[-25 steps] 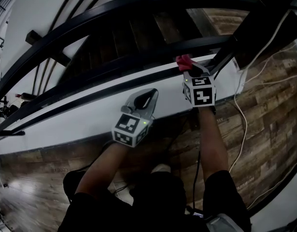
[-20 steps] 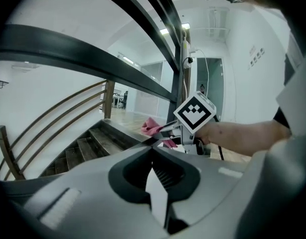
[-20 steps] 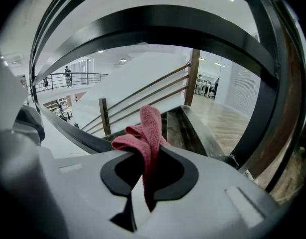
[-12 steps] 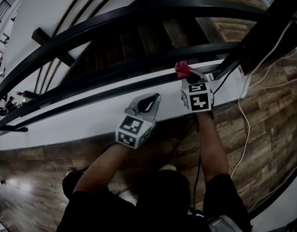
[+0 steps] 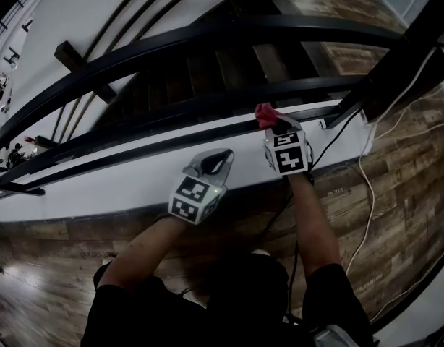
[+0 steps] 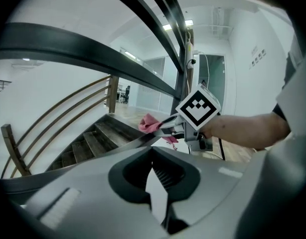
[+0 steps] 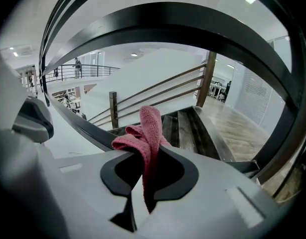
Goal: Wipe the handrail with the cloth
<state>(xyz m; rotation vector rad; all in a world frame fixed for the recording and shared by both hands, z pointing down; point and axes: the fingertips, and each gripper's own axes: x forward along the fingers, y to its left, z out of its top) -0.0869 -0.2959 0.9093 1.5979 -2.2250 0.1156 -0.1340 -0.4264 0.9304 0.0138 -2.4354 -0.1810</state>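
A pink cloth (image 5: pixel 265 114) is pinched in my right gripper (image 5: pixel 274 125) and rests against the low black handrail (image 5: pixel 164 144). In the right gripper view the cloth (image 7: pixel 148 128) stands up out of the shut jaws of my right gripper (image 7: pixel 147 152), with the handrail (image 7: pixel 85 128) running off to the left. My left gripper (image 5: pixel 220 155) is shut with nothing in it, a little left of the right one, just in front of the same rail. In the left gripper view, past my left gripper (image 6: pixel 153 150), the cloth (image 6: pixel 149 123) and the right gripper (image 6: pixel 167 127) sit on the rail (image 6: pixel 120 145).
Two thicker black rails (image 5: pixel 207 38) curve above the low one. A black post (image 5: pixel 395 56) stands at the right. Wooden stairs (image 5: pixel 229 63) drop beyond the rails. A white ledge (image 5: pixel 113 186) runs under the low rail. White cables (image 5: pixel 358 194) lie on the wood floor.
The right gripper has slid the cloth leftward along the low rail, away from the black post. The left gripper stayed shut and shifted slightly with it.
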